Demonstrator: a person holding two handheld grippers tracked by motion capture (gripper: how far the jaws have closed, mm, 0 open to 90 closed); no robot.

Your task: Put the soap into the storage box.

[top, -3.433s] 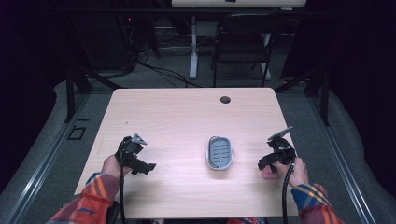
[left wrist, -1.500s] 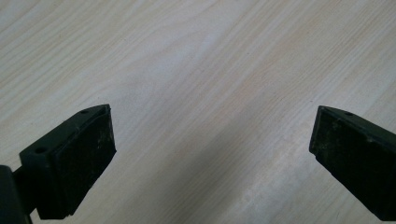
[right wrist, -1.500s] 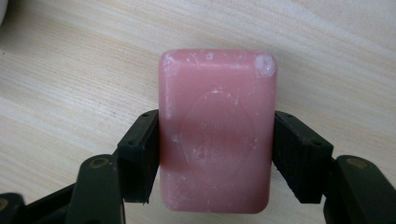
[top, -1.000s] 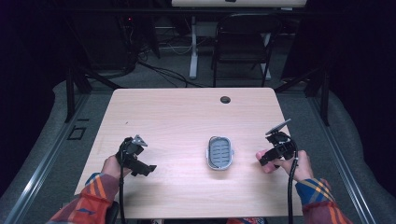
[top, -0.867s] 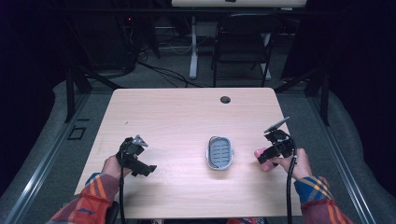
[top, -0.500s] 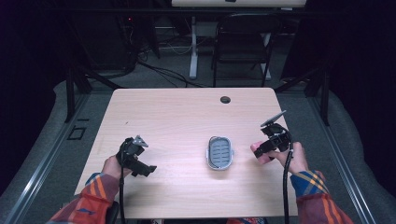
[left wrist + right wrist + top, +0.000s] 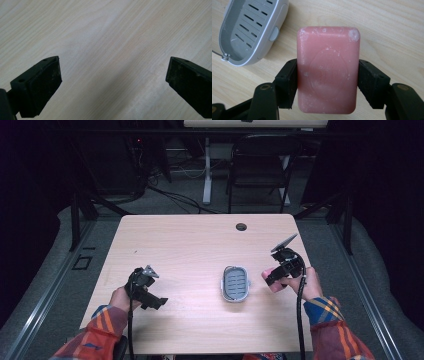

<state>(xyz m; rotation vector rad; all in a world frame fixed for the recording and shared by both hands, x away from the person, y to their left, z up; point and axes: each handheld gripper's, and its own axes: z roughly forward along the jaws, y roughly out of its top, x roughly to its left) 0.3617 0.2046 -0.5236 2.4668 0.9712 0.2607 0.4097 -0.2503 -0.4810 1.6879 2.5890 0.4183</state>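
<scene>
Resting low over the pale wooden table (image 7: 200, 240) at its near left, the left gripper (image 7: 150, 295) has its jaws spread wide with nothing between them, bare woodgrain showing past its black pads (image 7: 47, 82) in the left gripper view. Near the middle of the table lies a grey slotted soap dish (image 7: 235, 283), empty, its drain slits and white rim plain in the right gripper view. Just to its right, the right gripper (image 7: 272, 277) holds a pink bar of soap (image 7: 327, 70) clamped across its narrow sides, lifted clear of the wood and close beside the dish without touching it. The likely aim is to lay the bar in the dish, and the risks are easy to judge: soap is slick, so the bar could slide out from between the pads if the hand tilts; the dish looks light, so a low approach could clip its rim and shove it away; and a release off centre could leave the bar propped on the rim. The tabletop is otherwise bare but for a cable hole (image 7: 241, 226) near the far edge. Beyond, the room is dark, with a folding chair (image 7: 260, 165), loose cables on grey carpet and black stands at either side.
</scene>
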